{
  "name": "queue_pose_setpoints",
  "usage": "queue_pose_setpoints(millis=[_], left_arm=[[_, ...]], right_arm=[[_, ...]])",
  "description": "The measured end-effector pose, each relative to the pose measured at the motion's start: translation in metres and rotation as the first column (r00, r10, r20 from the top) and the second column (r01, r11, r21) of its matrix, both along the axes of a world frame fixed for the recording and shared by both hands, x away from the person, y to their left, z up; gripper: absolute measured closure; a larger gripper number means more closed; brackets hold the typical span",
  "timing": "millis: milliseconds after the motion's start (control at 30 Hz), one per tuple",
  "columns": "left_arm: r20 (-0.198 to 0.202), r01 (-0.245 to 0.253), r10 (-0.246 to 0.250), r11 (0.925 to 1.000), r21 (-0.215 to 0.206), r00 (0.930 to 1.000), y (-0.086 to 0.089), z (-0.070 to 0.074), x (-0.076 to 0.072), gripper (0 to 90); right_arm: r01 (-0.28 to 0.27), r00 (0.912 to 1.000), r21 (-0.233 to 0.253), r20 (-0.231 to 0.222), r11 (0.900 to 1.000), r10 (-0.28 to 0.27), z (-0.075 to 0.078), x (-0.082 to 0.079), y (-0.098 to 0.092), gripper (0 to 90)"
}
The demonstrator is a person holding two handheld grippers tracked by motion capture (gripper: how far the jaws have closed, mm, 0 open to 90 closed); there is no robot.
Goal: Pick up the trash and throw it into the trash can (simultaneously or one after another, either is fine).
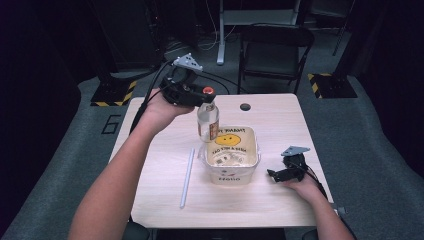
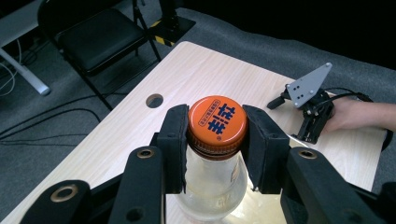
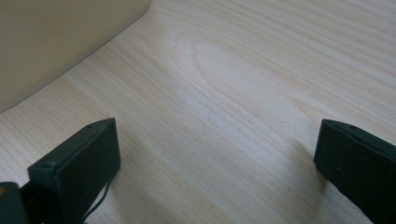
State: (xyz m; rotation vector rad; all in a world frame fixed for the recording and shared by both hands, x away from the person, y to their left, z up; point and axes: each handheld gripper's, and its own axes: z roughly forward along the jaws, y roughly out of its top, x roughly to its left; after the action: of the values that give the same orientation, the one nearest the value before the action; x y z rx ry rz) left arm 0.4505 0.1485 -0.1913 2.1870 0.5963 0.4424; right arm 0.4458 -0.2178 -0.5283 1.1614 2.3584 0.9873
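The bottle, clear with an orange cap, hung upright just above the far left corner of the tub, its base at or a little over the rim; whether it touched the rim could not be told. It was held by the cap alone: in the left gripper view the two black jaws pressed on opposite sides of the cap, so the left gripper was clenched on it. Gripping there, rather than round the slick body, probably gave the pads a ribbed edge to bite and left the body free to go down into the tub. The upright hang likely followed from that high grip, the weight settling below the jaws.

The tub, cream with a yellow smiley on its inner wall, stood near the middle of the table, within reach of both hands. A white straw lay left of it, well apart, roughly along the table's depth, seemingly set aside.

The right gripper rested on the table just right of the tub, held by the person's hand. In its own view the jaws stood wide apart with bare wood between them, so it was released and grasping nothing. It seemed parked there, perhaps ready to steady the tub.
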Motion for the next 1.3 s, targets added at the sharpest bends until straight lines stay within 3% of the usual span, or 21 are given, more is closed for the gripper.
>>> queue_pose_setpoints(millis=[633,1300], left_arm=[[-0.005,0.048,-0.048,0.9988,0.012,0.9988,-0.027,-0.004,0.004,62.9],[-0.054,0.042,-0.040,0.9987,0.031,0.9977,-0.033,-0.036,0.013,62.9]], right_arm=[[-0.013,0.9999,-0.003,-0.001,1.000,0.013,0.000,0.001,-0.001,0.0],[-0.006,0.9999,-0.001,-0.008,1.000,0.006,0.001,0.000,0.000,0.0]])
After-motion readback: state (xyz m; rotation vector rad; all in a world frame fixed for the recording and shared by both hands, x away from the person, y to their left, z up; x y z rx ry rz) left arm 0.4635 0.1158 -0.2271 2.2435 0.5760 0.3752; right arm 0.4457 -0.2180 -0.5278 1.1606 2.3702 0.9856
